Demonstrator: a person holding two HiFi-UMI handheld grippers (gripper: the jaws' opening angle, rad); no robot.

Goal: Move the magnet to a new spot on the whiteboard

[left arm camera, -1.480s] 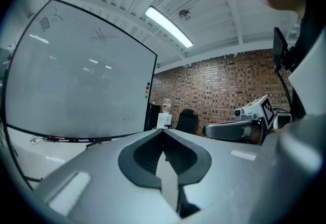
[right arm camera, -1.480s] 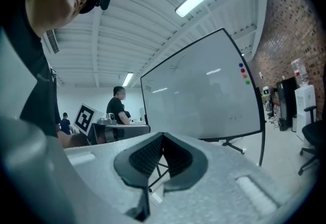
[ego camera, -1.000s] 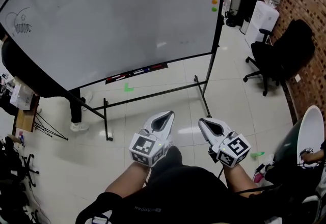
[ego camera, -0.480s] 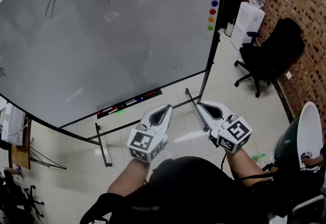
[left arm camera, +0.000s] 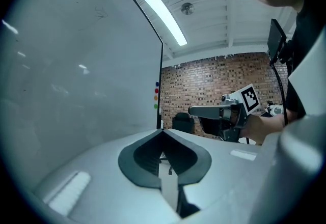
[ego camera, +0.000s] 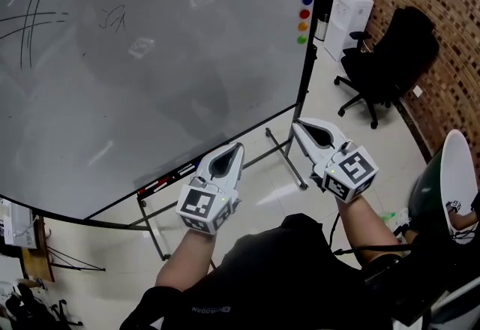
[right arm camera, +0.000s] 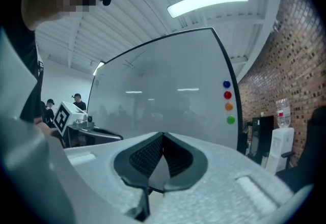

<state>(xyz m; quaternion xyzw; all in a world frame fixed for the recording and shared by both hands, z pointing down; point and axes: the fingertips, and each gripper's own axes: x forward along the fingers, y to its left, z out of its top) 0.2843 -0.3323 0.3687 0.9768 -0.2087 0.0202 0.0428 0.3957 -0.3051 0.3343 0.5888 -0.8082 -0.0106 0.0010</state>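
Facing the whiteboard (ego camera: 150, 58), the person holds both grippers level, side by side and apart, ahead of the body.

Left gripper (ego camera: 237, 148): jaws fully closed, tips meeting in the left gripper view (left arm camera: 162, 130). Nothing is between them. In the head view its tip lies over the board's lower edge, just right of the tray (ego camera: 166, 180), which carries markers.

Right gripper (ego camera: 297, 125): jaws fully closed, pads pressed together in the right gripper view (right arm camera: 163, 134). Nothing is held. In the head view its tip lies beside the board's right post (ego camera: 306, 73), above the stand foot (ego camera: 286, 160).

Magnets: four round magnets sit in a vertical column on the board face, close to its right edge, in the upper part. Order from the top: blue magnet (ego camera: 307, 0), red magnet (ego camera: 304, 13), orange magnet (ego camera: 302, 26), green magnet (ego camera: 301, 40). The right gripper view shows the same column (right arm camera: 228, 101), up and to the right of the jaw tips. Neither gripper touches any magnet; both are well apart from the column. Which of the four is the task's magnet cannot be told.

Board surface: faint pen lines at the upper left (ego camera: 34, 17).

Surroundings: chair (ego camera: 390, 58) and water dispenser (ego camera: 346, 12) stand to the right of the board, against a brick wall (ego camera: 450, 28).
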